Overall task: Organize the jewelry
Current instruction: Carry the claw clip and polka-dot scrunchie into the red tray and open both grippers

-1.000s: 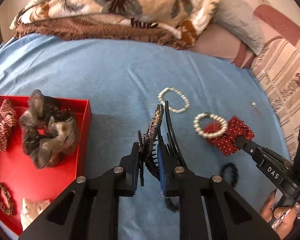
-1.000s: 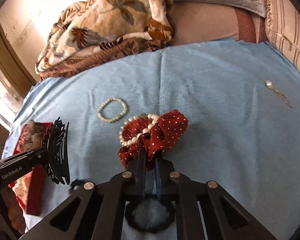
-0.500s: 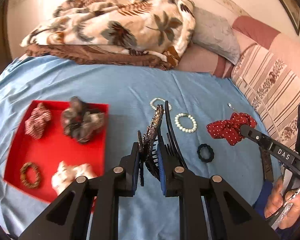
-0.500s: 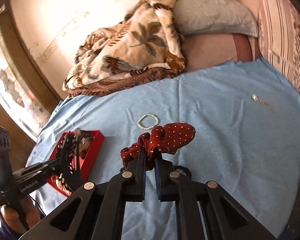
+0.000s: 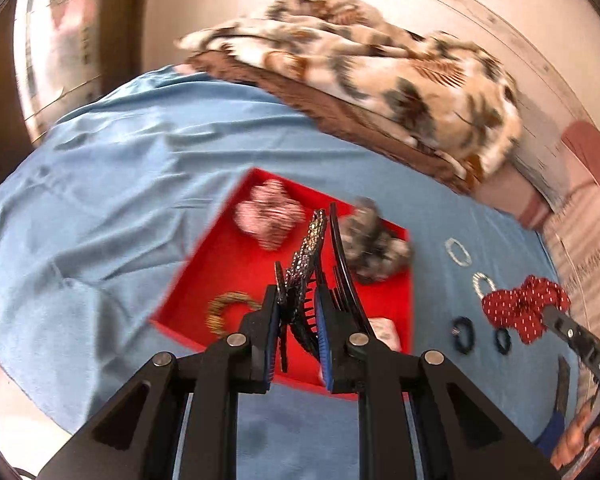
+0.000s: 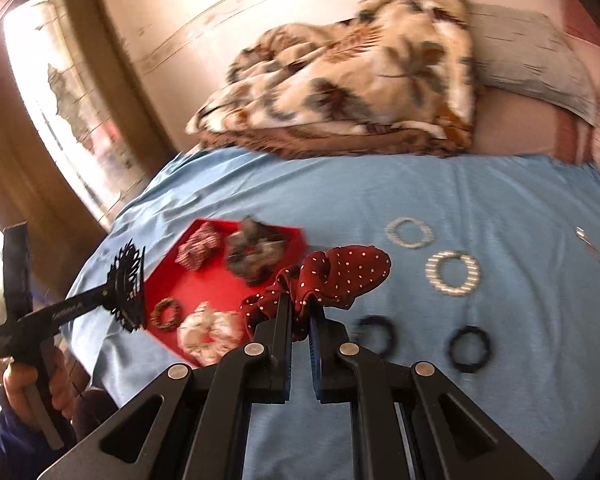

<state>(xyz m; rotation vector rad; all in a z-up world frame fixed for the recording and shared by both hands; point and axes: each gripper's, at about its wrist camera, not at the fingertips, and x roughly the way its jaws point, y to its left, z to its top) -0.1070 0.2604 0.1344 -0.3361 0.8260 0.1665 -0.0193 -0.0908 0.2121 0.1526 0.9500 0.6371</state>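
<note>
My left gripper (image 5: 298, 312) is shut on a black hair claw clip (image 5: 314, 264) with a rhinestone strip and holds it in the air above the red tray (image 5: 220, 256). It also shows in the right wrist view (image 6: 128, 288). My right gripper (image 6: 300, 312) is shut on a dark red polka-dot scrunchie (image 6: 340, 276), lifted above the blue sheet just right of the tray (image 6: 180, 276). The tray holds a checked scrunchie (image 5: 268, 216), a grey-brown scrunchie (image 5: 374, 248), a beaded bracelet (image 5: 224, 312) and a white scrunchie (image 6: 208, 332).
Two pearl bracelets (image 6: 410, 232) (image 6: 454, 272) and two black hair ties (image 6: 374, 336) (image 6: 470, 348) lie on the blue sheet (image 6: 380, 192). A small earring (image 6: 582, 236) lies far right. A leaf-print blanket (image 6: 352, 72) and a grey pillow (image 6: 540, 60) lie at the back.
Both grippers have risen and swung left. The claw clip now hangs over the red tray. The red scrunchie has lifted off the sheet, leaving the pearl bracelet behind.
</note>
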